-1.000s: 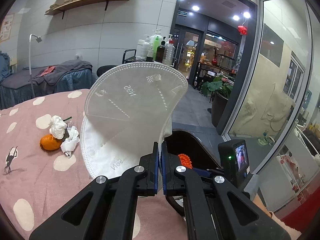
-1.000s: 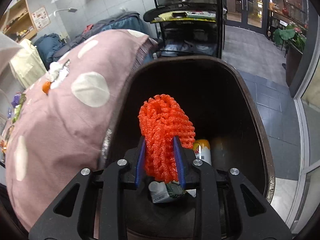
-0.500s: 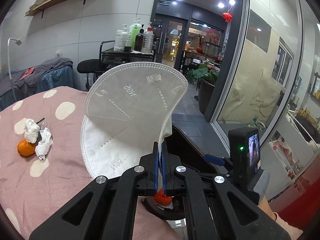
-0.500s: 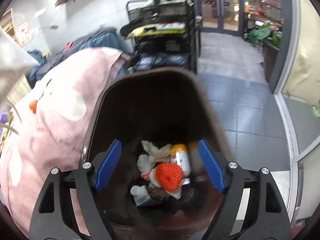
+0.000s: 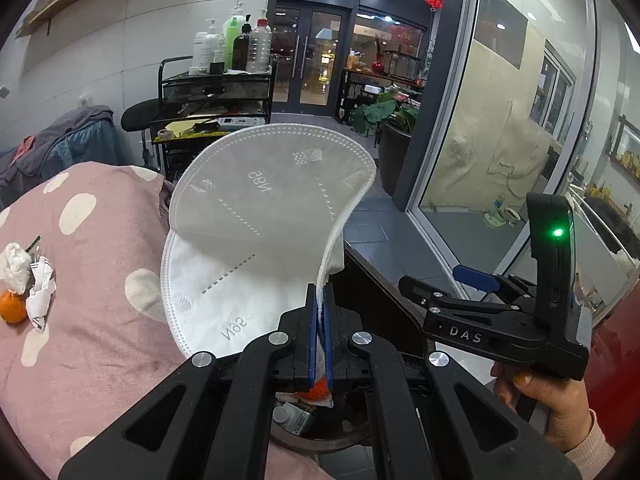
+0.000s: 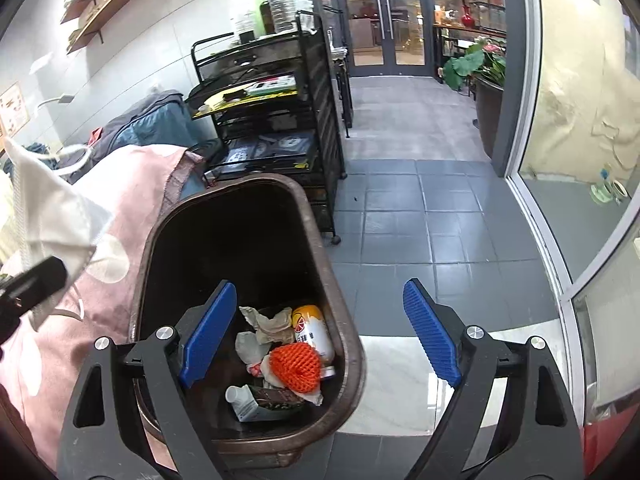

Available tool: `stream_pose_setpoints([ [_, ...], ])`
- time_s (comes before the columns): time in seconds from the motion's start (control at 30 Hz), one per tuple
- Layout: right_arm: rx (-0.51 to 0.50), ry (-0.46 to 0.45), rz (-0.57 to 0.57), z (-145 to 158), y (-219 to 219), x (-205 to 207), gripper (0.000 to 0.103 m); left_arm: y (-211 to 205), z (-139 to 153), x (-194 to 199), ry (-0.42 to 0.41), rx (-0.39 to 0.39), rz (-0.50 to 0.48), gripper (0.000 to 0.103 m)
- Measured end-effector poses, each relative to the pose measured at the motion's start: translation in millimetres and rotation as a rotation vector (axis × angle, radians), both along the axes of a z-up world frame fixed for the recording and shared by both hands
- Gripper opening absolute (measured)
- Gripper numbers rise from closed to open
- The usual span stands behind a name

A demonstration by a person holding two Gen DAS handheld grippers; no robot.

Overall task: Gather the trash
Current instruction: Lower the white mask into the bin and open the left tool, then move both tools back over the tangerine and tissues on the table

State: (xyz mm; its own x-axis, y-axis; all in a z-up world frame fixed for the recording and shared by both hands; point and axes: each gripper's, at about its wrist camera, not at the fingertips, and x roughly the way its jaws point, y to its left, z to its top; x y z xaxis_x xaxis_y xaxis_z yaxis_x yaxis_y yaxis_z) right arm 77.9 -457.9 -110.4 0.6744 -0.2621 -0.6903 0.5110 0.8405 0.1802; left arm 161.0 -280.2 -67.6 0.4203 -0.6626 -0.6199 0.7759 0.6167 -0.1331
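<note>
Both grippers were near the brown trash bin (image 6: 348, 344), which stood on the floor against the edge of the pink dotted bed cover (image 5: 80, 340). At the bottom of the bin lay trash already: an orange foam net (image 6: 296, 366), a drink can (image 6: 314, 332), crumpled paper and a small carton.

Above it, the left gripper (image 5: 319, 320) had its blue pads pressed together on the edge of a white N95 mask (image 5: 256, 236), which stood up wide like a sail over the rim. The right gripper (image 6: 320, 336) had just been opening; its jaws were spread wide with nothing between them, and the foam net lay in the bin below.

Farther along the bed cover, near its left edge in the left view, some trash waited: crumpled tissues (image 5: 28, 276) touching a small orange (image 5: 12, 306).

I judged the mask the risk. It is light and broad, so if released too high, or while partly above the cover, it could drift and land outside. Its ear loop might also catch on a pad.
</note>
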Motion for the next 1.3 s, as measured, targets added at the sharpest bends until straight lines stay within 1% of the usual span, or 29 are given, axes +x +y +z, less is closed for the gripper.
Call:
stream_pose_setpoints([
  [0.2,-0.003,-0.007,-0.019,1.2,-7.1,-6.0,0.085,-14.4,-13.7,5.0,0.023,0.052,-0.028,0.003],
  [0.33,-0.005,-0.010,-0.024,1.7,-9.6,-7.1,0.085,-21.3,-23.1,4.1,0.019,0.096,-0.025,0.004],
  [0.37,-0.004,-0.011,-0.025,1.8,-10.2,-7.4,0.085,-22.3,-26.0,3.9,0.015,0.112,-0.025,0.008],
  [0.43,-0.005,-0.013,-0.027,2.5,-9.0,-11.1,0.085,-24.4,-30.3,2.8,0.006,0.140,-0.019,0.035],
  [0.47,-0.006,-0.013,-0.029,2.9,-9.1,-11.7,0.085,-24.6,-31.4,3.0,0.003,0.143,-0.015,0.064],
  [0.5,-0.007,-0.014,-0.031,3.3,-9.5,-12.3,0.085,-23.9,-31.5,2.0,-0.007,0.139,-0.009,0.079],
  [0.57,-0.006,-0.016,-0.035,3.9,-10.1,-12.4,0.085,-22.7,-29.4,-1.4,-0.033,0.134,-0.008,0.080],
  [0.67,-0.006,-0.018,-0.040,4.4,-10.6,-12.2,0.086,-21.8,-26.6,-6.3,-0.046,0.139,-0.002,0.087],
  [0.8,-0.014,-0.025,-0.035,7.7,-7.9,-11.8,0.086,-12.7,-16.8,-10.9,-0.041,0.084,0.003,0.095],
  [0.9,-0.016,-0.042,-0.027,12.0,-3.8,-11.0,0.088,0.0,-5.4,-15.6,-0.042,0.036,0.017,0.097],
  [1.07,-0.023,-0.073,0.010,22.1,9.5,-5.1,0.089,22.9,11.9,-19.0,-0.054,-0.018,0.058,0.097],
  [1.23,-0.030,-0.103,0.083,33.9,35.2,6.4,0.090,52.8,26.6,-19.5,-0.061,-0.059,0.117,0.097],
  [1.3,-0.032,-0.114,0.112,38.6,46.1,11.6,0.093,63.5,30.5,-19.5,-0.075,-0.060,0.139,0.097],
])
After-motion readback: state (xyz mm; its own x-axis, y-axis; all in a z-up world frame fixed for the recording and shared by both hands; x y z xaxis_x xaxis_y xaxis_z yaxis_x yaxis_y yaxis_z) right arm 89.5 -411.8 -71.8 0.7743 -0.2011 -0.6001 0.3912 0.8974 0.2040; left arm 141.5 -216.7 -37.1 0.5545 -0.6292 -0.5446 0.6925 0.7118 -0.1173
